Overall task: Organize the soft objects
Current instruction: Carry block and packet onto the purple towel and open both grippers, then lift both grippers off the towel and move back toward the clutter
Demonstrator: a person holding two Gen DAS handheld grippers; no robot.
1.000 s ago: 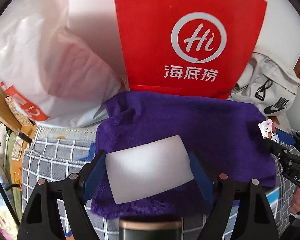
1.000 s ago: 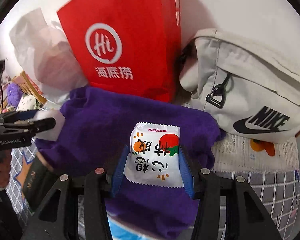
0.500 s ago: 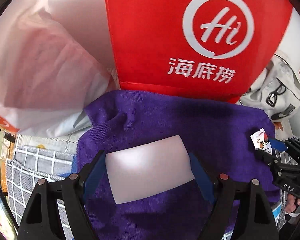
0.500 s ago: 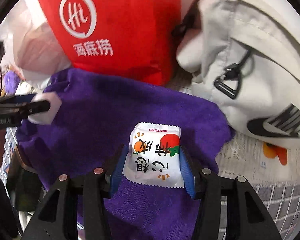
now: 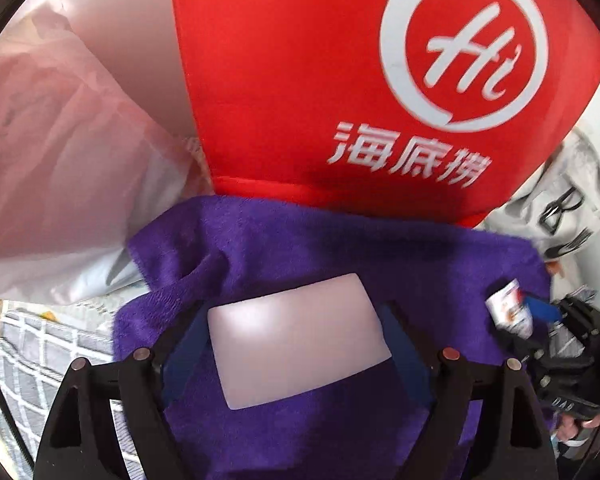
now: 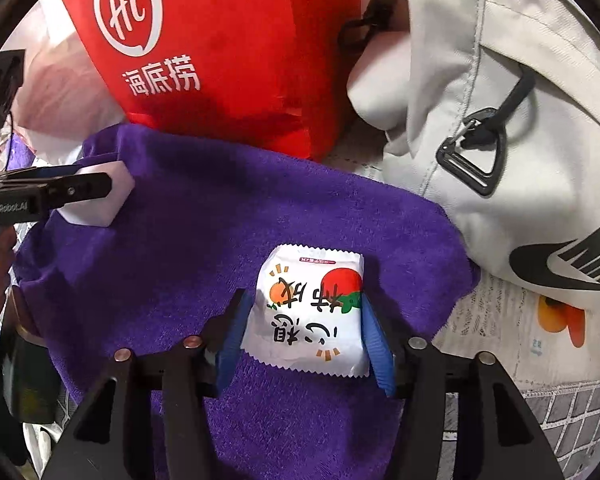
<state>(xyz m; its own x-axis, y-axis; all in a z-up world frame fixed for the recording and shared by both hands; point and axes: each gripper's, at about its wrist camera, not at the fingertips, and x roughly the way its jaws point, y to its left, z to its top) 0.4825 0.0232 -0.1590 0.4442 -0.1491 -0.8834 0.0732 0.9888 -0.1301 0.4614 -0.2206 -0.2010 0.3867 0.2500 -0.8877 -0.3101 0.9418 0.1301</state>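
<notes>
Left gripper (image 5: pixel 296 340) jaws have just been opening, loose round the pale block (image 5: pixel 298 338), which looks light and squashy on the purple towel (image 5: pixel 340 248). At three o'clock, right gripper (image 6: pixel 306 320) has just been opening too, its jaws clear of the crinkly packet (image 6: pixel 306 312); pinch its side edges. The red bag (image 5: pixel 300 80) stands at twelve; contents unseen.

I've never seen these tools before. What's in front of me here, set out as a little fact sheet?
surface: purple fleece towel, spread flat
left gripper: white foam block between its fingers, which have just been opening
right gripper: white snack packet with orange and red fruit print between its fingers, which have just been opening
behind the towel: red paper bag with white logo
to the right: pale grey canvas bag
</notes>
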